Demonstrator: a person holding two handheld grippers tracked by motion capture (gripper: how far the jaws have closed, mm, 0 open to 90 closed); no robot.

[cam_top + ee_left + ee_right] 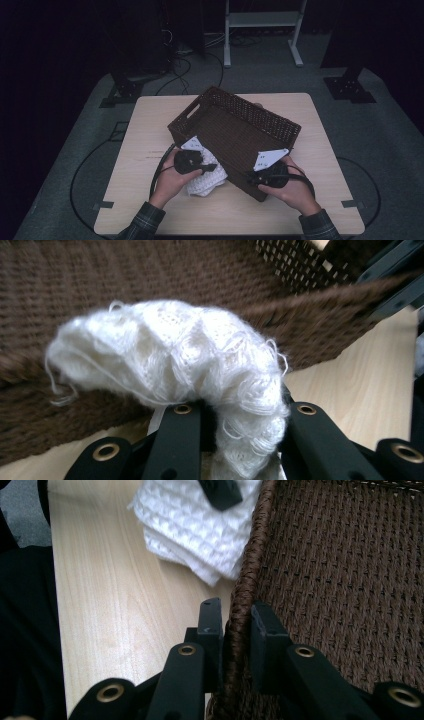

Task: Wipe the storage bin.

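Observation:
A dark brown woven basket (250, 107) stands tilted on the light wooden table (145, 125), its inside turned toward me. My right gripper (250, 177) (235, 610) is shut on the basket's near rim (242, 580), one jaw outside the wall and one inside. My left gripper (212, 167) (240, 412) is shut on a white knitted cloth (205, 182) (190, 355), which bulges out above its jaws right beside the basket's near-left wall (125, 275). In the right gripper view the cloth (195, 535) lies against the outside of the rim.
The table's front edge is close under the person's forearms. Bare tabletop lies left of the basket and along the right side. Cables (160, 172) loop from both grippers over the table. A metal stand (262, 30) and tripod feet sit on the floor beyond.

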